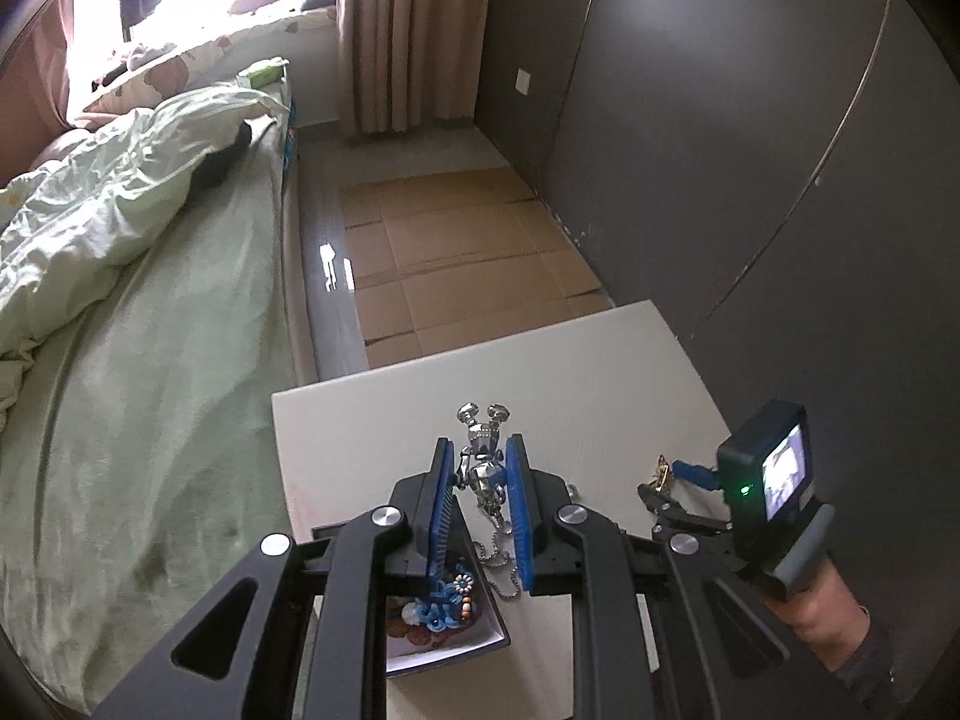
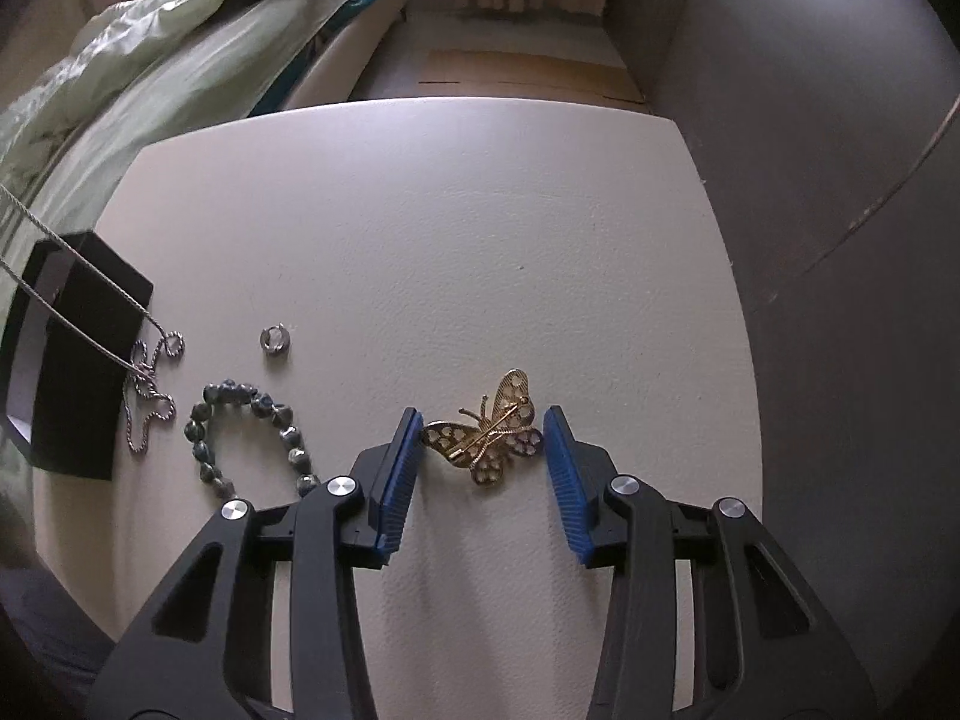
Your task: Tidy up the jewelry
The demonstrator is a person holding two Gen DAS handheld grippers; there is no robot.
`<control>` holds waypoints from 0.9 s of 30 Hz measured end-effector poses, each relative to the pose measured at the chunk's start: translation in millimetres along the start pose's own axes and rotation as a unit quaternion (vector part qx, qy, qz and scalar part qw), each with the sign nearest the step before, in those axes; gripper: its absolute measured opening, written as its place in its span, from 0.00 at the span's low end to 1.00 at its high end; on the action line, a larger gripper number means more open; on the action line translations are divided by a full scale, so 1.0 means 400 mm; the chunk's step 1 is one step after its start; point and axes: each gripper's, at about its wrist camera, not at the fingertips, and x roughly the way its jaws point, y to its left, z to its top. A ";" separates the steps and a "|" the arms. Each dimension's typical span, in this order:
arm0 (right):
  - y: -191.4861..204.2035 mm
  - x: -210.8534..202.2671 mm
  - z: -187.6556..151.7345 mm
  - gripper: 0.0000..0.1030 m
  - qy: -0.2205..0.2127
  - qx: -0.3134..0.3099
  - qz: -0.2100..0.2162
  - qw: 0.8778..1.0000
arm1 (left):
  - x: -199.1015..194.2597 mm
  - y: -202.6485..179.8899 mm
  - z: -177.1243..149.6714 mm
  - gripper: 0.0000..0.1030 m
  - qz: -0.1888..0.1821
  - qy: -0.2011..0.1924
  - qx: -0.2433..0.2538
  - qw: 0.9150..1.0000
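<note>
My left gripper [image 1: 480, 450] is shut on a silver figure pendant [image 1: 483, 468], held above the white table [image 1: 600, 372]. Its ball chain [image 1: 501, 564] hangs down over the open jewelry box [image 1: 498, 630], which holds blue and beaded pieces. In the right wrist view that chain [image 2: 144, 384] runs up from the table beside the black box [image 2: 72, 360]. My right gripper [image 2: 482, 414] points down at a gold butterfly brooch [image 2: 486, 438] lying on the table. The brooch sits between the blue pads, its wing tips close to both, and I see no firm squeeze.
A grey-blue bead bracelet [image 2: 252, 420] and a small silver ring [image 2: 276, 339] lie on the table left of the brooch. A bed with green bedding [image 1: 150, 360] runs along the left. Dark wardrobe doors [image 1: 720, 180] stand on the right, flat cardboard [image 1: 456, 252] on the floor beyond.
</note>
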 end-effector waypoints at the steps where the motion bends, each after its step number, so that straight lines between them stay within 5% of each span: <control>1: -0.004 -0.001 0.001 0.40 0.002 0.005 0.008 1.000 | -0.014 0.001 0.003 0.15 0.000 -0.004 -0.001 1.000; 11: -0.032 -0.089 0.008 0.40 -0.044 0.055 0.080 0.994 | -0.171 0.003 0.040 0.15 0.004 -0.052 -0.001 0.999; 27: 0.012 -0.217 -0.012 0.40 -0.129 0.069 0.134 0.980 | -0.474 -0.049 0.118 0.14 0.031 -0.143 0.027 0.989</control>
